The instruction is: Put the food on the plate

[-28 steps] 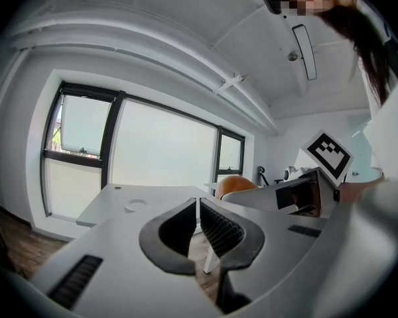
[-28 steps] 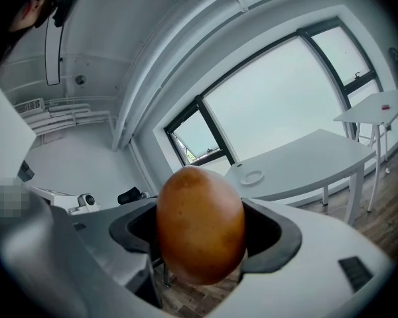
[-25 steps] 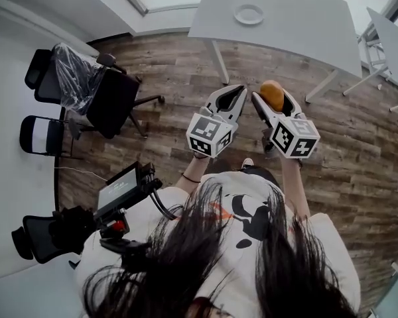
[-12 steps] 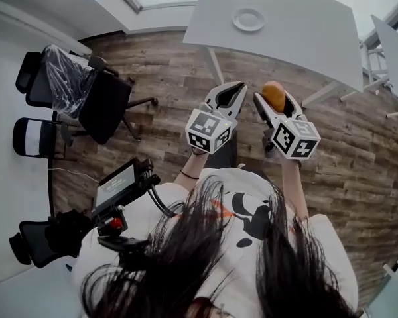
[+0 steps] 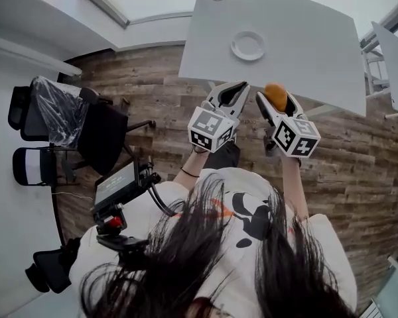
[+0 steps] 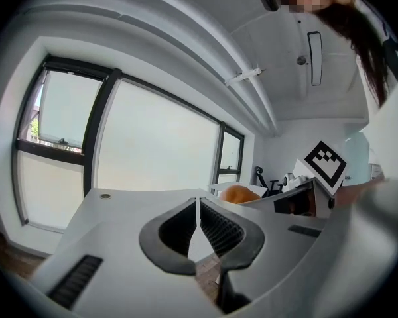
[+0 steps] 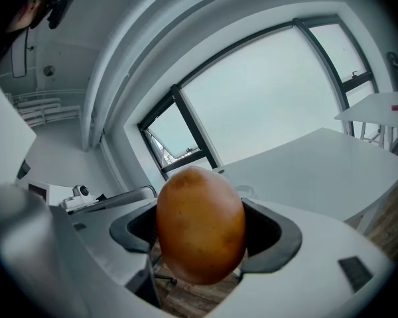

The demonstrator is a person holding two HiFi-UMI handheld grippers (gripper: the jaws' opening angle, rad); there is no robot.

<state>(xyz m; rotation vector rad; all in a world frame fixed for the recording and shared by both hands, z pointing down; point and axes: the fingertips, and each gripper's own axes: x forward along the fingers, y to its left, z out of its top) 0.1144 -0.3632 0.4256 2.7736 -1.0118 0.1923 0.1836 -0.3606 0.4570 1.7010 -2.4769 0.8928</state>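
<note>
Hair (image 5: 186, 264) and a white printed shirt (image 5: 242, 211) fill the near edge of the head view, with both forearms reaching forward over the wooden floor (image 5: 159, 105). At their ends sit the two marker cubes, and just past them the tongs. The left gripper (image 6: 198, 204) is pressed together, its ribbed pads meeting at the tips with nothing between them. The right gripper (image 5: 272, 93) is pinching the potato (image 7: 200, 224), an orange-brown oval clamped across its middle so that its rounded ends stick out above and below the pads. It is in the air, short of the white table (image 5: 305, 45). It looks firm and smooth-skinned, probably with some weight, so it should take a steady squeeze without bruising. The curved, slick surface could slide out if gripped near an end, and the present hold across the widest part seems the safest. Farther on, the plate (image 5: 248, 46) lies bare on the table, well apart from the potato and to the front-left of it. The potato may roll once freed, so letting go low over the plate's centre would be wise. Beyond the table is a large window (image 7: 272, 105).
</note>
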